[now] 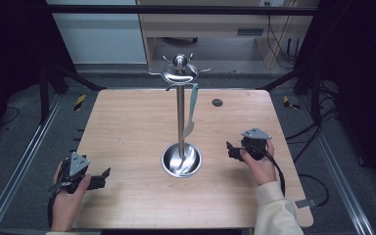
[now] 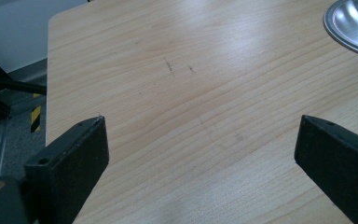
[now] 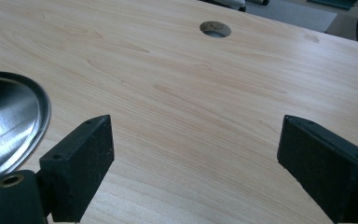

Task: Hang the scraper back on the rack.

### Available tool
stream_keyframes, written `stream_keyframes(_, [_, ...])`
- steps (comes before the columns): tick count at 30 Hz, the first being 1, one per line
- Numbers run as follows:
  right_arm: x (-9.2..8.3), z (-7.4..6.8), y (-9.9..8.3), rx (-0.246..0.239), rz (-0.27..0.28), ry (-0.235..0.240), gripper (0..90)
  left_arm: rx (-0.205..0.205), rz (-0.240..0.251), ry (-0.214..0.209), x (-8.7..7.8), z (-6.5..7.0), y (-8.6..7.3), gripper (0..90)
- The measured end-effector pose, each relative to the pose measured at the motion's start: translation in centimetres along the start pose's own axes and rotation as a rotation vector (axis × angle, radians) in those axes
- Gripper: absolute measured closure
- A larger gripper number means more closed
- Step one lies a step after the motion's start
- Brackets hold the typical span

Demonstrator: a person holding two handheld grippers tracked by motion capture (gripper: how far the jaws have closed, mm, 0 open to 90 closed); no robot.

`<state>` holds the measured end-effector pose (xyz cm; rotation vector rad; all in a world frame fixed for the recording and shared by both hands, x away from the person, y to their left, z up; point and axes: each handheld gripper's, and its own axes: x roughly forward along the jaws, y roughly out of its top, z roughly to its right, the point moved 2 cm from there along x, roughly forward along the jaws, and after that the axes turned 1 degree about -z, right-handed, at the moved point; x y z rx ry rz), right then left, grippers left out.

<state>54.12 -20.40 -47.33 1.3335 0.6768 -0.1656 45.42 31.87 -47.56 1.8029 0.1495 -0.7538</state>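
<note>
so here's my bench from the high view: wooden table point(image 1: 127, 127) with a steel utensil stand point(image 1: 180, 112) right about dead centre. it's a tall upright pole rising out of a round shiny base dish point(image 1: 181, 160), with a domed cap and little hooks sticking out at the top. a pale teal spoon-ish utensil point(image 1: 191, 112) hangs from a hook on the 3 o'clock side of the pole, dangling close beside it, bowl end down, above the dish. can't tell if it touches the pole.

my left gripper point(image 1: 104, 177) sits at about 8 o'clock from the stand, near the table's near-left corner, well apart from the dish. in the left gripper view its jaws are spread wide with bare wood between them, nothing held. the left gripper point(image 2: 200, 149) looks across the tabletop and the dish rim point(image 2: 354, 28) peeks in at the 1 o'clock corner of that view.

my right gripper point(image 1: 229, 149) is at roughly 4 o'clock from the stand, near the dish but not touching it, jaws pointing toward the stand. in the right gripper view the right gripper point(image 3: 193, 149) is wide open too, empty, just table grain between the jaws. the dish edge point(image 3: 37, 116) shows at 9 o'clock there, and a round cable hole point(image 3: 215, 29) in the table sits up at 12 o'clock. same hole point(image 1: 217, 102) shows in the high view, at 2 o'clock from the dish.

both hands just grip the tools above the wood.
</note>
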Motion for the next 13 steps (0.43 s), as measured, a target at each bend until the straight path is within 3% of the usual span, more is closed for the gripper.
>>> stream_keyframes(13, [0.77, -0.56, -0.42, -0.003, -0.032, 0.035, 11.5, 0.005, -0.003, -0.002, 0.1, 0.02, 0.02, 2.6])
